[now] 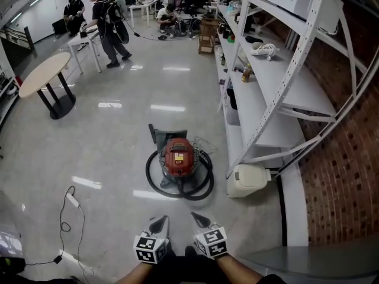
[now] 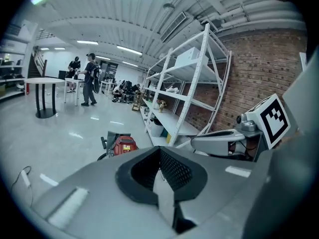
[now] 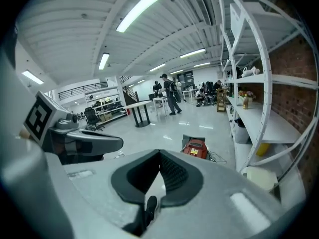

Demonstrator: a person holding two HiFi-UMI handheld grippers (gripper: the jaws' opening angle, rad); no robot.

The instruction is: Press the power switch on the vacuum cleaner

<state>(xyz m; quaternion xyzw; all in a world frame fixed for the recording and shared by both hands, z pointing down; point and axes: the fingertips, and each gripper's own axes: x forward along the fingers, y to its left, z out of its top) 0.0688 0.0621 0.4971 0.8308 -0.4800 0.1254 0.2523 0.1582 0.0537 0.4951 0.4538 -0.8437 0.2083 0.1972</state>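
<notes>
Red housing identified the vacuum cleaner (image 1: 177, 157), which stood on the glossy floor (image 1: 118, 135) ahead of both grippers and well apart from them. A black hose (image 1: 205, 186) lay coiled around its base. I could not make out its power switch in any view.

1. Left gripper (image 1: 160, 222): held low at the bottom of the head view. In the left gripper view its jaws met at the tips, with only a narrow hollow behind the dark pads, and nothing was held between them.
2. Right gripper (image 1: 200, 219): held just beside the left one, at about the same height. In the right gripper view its jaws were likewise closed tip to tip and empty. Only floor and a dark shoe (image 3: 147, 205) showed through the hollow behind the pads.
3. Both gripper views showed the vacuum cleaner beyond the jaw tips, small and distant.

Surroundings:
- White shelving (image 1: 266, 93) ran along a brick wall (image 1: 349, 158) to the right of the vacuum cleaner.
- A white container (image 1: 247, 179) sat on the floor at the foot of the shelving, near the hose.
- A cable (image 1: 72, 200) trailed over the floor to the left.
- A round table (image 1: 44, 74) stood farther off on the left, and several people (image 1: 109, 22) occupied the far end of the room.
</notes>
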